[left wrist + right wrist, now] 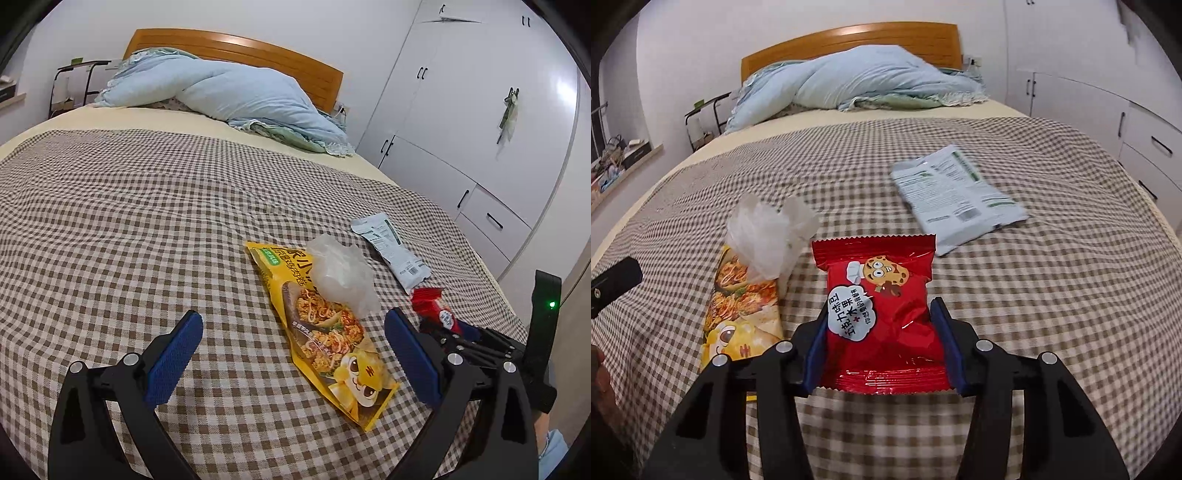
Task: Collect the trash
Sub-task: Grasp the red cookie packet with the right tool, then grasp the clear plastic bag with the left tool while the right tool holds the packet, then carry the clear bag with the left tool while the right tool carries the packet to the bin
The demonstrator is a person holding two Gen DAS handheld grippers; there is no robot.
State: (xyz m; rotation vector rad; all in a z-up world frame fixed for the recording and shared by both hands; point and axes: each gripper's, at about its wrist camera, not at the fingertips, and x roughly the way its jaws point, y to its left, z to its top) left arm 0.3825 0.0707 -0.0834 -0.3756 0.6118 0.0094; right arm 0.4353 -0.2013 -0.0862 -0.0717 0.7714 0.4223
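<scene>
My right gripper point(881, 328) is shut on a red cookie packet point(882, 295) and holds it just above the checked bedspread; the packet also shows in the left wrist view point(436, 308). My left gripper point(291, 339) is open and empty, low over the bed, its fingers either side of a yellow snack bag point(325, 332). A crumpled clear plastic bag point(341, 277) lies on the yellow bag's upper part. A white and green wrapper point(391, 253) lies flat further right. In the right wrist view the yellow bag point(742, 314), clear bag point(772, 236) and white wrapper point(955, 195) show.
The bed carries a brown checked cover point(129, 221), with a pale blue duvet point(236, 96) bunched at the wooden headboard point(258, 48). White wardrobes and drawers point(480, 110) line the right wall. A black side table point(74, 85) stands at the far left.
</scene>
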